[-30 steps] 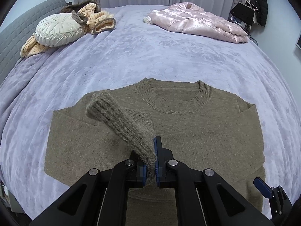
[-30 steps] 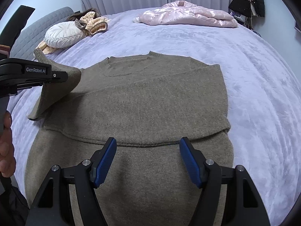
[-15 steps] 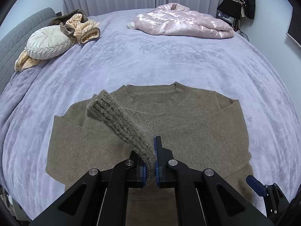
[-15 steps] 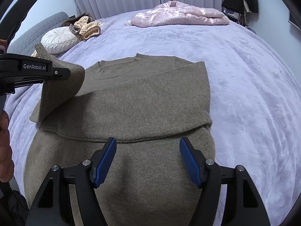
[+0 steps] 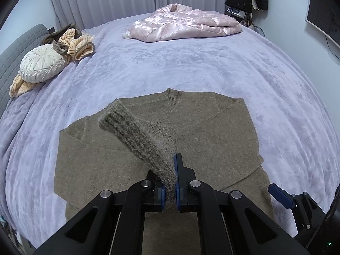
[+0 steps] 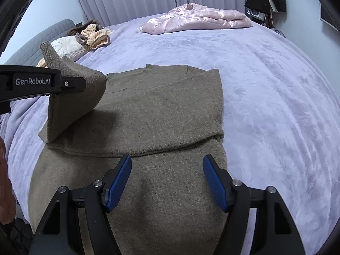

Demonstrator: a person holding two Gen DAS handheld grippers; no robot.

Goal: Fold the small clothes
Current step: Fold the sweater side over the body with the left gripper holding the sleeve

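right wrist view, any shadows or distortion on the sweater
Right wrist view: a soft shadow lies on the sweater under the lifted sleeve, and fisheye bends the bed into a dome. Left wrist view: same bulge, with the sleeve cuff fuzzy up close.

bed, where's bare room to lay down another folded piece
Bare bed spans between the sweater and the pink jacket, and right of the sweater. The far left corner is crowded with a round cushion and bundled clothes.
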